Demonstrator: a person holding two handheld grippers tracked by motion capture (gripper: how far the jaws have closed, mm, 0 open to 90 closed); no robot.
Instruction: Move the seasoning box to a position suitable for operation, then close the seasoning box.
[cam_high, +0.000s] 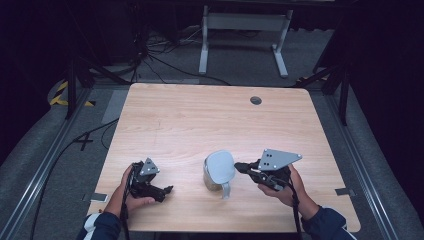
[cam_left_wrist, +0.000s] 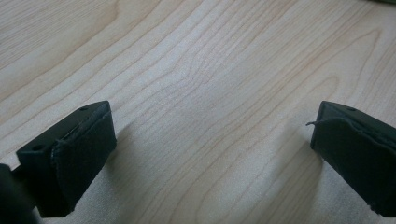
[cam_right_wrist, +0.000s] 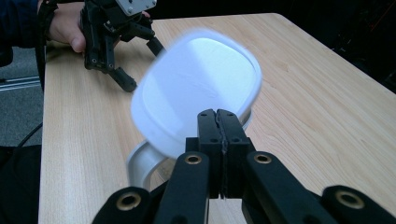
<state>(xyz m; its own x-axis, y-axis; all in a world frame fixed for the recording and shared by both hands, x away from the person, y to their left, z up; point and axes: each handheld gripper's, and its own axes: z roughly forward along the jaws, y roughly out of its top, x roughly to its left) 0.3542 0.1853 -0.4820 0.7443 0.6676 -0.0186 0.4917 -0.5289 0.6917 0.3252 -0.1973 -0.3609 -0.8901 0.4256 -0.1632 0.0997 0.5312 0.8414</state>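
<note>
I see a light wooden bench (cam_high: 200, 120) with rounded corners, and near its front edge stands a clear glass jug (cam_high: 214, 179) with a pale grey handle and a pale blue-white, rounded-square lid (cam_high: 220, 166); I take that jug as my landmark. The lid is tilted up off the jug's mouth, and in the right gripper view it looks blurred. My right claw (cam_high: 239, 166) sits just to the right of the jug, its jaws pressed together at the lid's edge (cam_right_wrist: 219, 116); they seem to pinch the rim, though I cannot see the contact itself. The grey three-cornered plate (cam_high: 278, 159) rides on top of it, and the person's right hand (cam_high: 285, 190) holds it from behind. My left claw (cam_high: 169, 189) rests low over the bench, well to the left of the jug, held in the person's left hand (cam_high: 131, 192). In the left gripper view its two black padded jaws stand spread wide over bare wood grain (cam_left_wrist: 210, 93), with nothing between them. A small round grommet (cam_high: 256, 100) sits in the bench far behind the jug.
</note>
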